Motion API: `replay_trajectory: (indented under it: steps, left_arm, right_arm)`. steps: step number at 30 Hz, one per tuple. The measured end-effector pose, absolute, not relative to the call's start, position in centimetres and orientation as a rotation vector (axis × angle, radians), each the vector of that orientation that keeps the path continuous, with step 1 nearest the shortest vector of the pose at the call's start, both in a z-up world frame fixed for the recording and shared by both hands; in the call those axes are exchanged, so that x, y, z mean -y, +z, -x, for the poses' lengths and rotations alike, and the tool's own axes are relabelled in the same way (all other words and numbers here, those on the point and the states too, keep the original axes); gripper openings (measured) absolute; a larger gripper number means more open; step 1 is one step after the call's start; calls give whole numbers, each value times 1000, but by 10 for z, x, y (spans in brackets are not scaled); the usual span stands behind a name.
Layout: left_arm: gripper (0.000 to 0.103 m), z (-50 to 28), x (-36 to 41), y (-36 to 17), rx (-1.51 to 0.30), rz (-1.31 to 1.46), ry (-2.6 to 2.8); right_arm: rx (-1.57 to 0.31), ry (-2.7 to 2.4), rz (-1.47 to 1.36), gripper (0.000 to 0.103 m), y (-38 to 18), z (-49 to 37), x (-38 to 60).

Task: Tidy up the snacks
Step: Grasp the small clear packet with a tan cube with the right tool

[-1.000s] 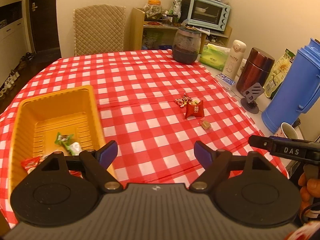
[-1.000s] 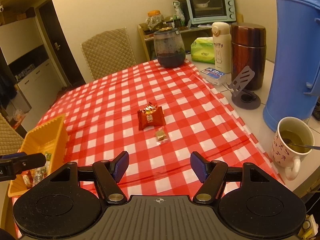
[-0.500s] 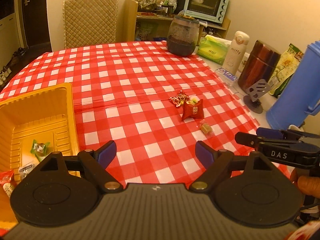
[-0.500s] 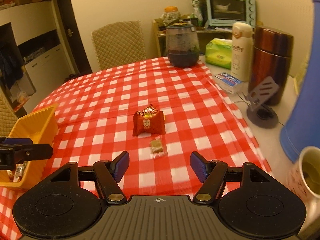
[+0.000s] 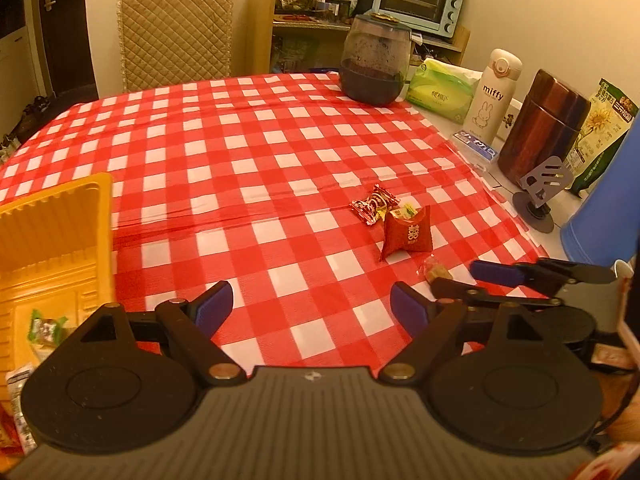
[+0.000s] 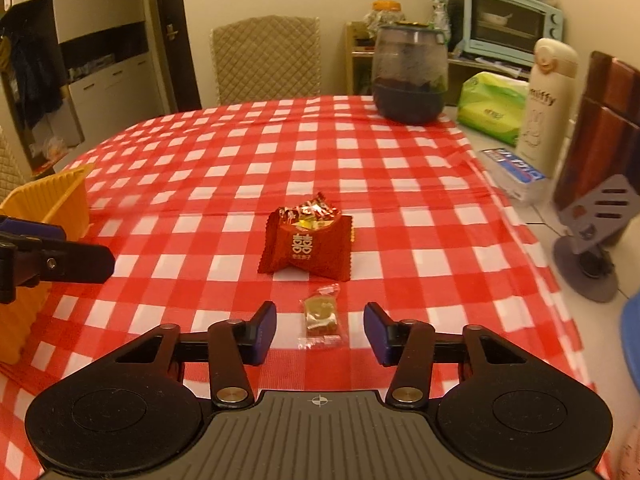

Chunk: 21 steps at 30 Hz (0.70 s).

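Right wrist view: right tongs (image 6: 319, 330) wide open, empty, straddling small clear-wrapped tan candy (image 6: 320, 316) on red-checked counter (image 6: 224, 152).
Red pillow packet (image 6: 306, 250): just beyond candy.
Left tongs (image 5: 308, 308): open, empty.
Yellow plastic tray (image 5: 52, 240): far left of candy.

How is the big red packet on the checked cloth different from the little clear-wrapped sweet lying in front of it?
The red packet is opaque, puffy and printed with a pale symbol; the clear-wrapped sweet shows its brownish piece through the wrapper. The red packet is much larger and sits up; the sweet lies flat. The sweet lies between the open right gripper fingers; the packet is farther off. Both rest untouched on the checked cloth.
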State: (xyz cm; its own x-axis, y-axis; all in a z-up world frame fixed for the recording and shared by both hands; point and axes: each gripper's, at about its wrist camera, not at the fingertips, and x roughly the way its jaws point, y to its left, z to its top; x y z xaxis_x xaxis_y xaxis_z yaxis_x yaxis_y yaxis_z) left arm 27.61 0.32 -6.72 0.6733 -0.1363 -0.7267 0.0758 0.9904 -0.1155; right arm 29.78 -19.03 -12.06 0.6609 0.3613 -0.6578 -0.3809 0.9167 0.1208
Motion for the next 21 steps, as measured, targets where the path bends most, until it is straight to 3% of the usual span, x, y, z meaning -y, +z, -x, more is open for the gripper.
replay_trajectory:
  steps: [10, 21]
  left_arm:
    - [84, -290, 4, -80, -845, 85, -138]
    - [84, -316, 37, -90, -812, 54, -213]
  right_arm:
    - [-753, 414, 94, 22, -137, -312, 180]
    - [-720, 293, -40, 21, -119, -305, 226]
